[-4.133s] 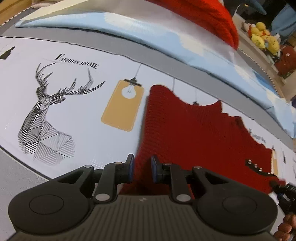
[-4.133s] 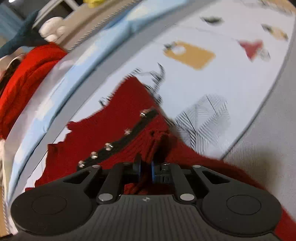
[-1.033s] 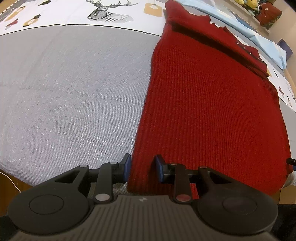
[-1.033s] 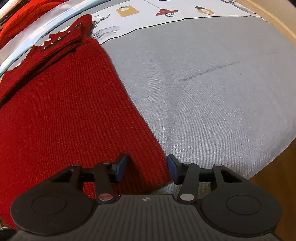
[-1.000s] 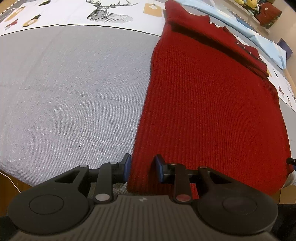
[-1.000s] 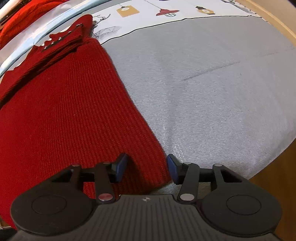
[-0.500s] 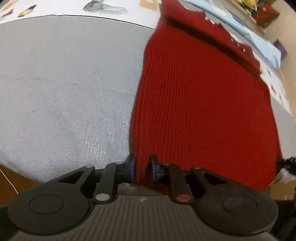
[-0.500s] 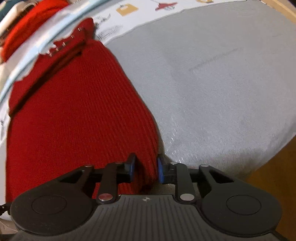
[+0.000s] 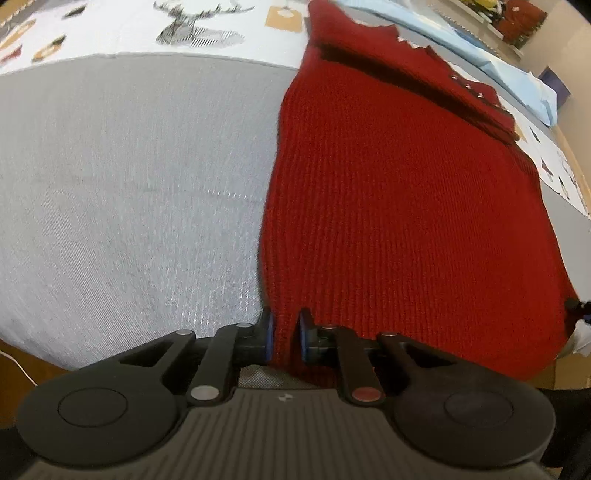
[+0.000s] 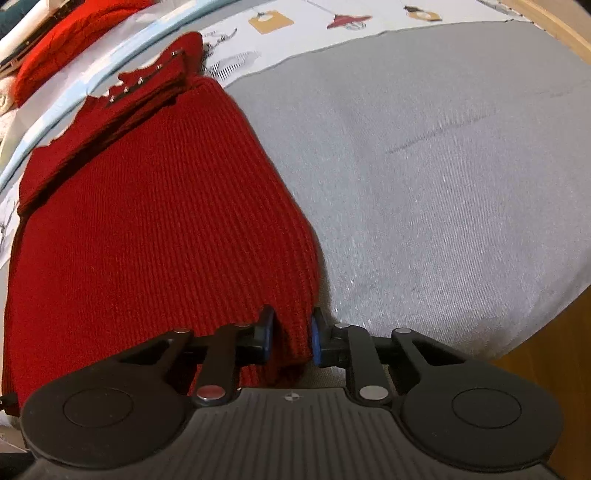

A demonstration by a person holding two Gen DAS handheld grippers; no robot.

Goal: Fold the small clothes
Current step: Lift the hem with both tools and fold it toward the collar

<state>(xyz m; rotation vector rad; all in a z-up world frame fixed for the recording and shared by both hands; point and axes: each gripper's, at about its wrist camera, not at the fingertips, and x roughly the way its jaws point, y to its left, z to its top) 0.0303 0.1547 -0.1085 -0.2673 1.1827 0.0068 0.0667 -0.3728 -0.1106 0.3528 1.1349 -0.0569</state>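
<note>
A red ribbed knit sweater (image 9: 406, 206) lies flat on a grey cloth, its folded top part with a dark band of metal studs (image 9: 476, 92) at the far end. My left gripper (image 9: 283, 334) is shut on the near left corner of its hem. In the right wrist view the sweater (image 10: 155, 221) fills the left half, and my right gripper (image 10: 290, 338) is shut on the near right corner of the hem. Both corners are lifted slightly off the cloth.
The grey cloth (image 9: 122, 177) ends just in front of the grippers, with a wooden floor (image 10: 546, 347) beyond its near edge. A white printed sheet with a deer drawing (image 9: 199, 26) and a light blue fabric strip (image 9: 509, 62) lie behind. Another red garment (image 10: 70, 40) lies at the far back.
A second ago both grippers were open around the hem corners. They have closed on the corners and raised them slightly; the views have shifted a little forward.
</note>
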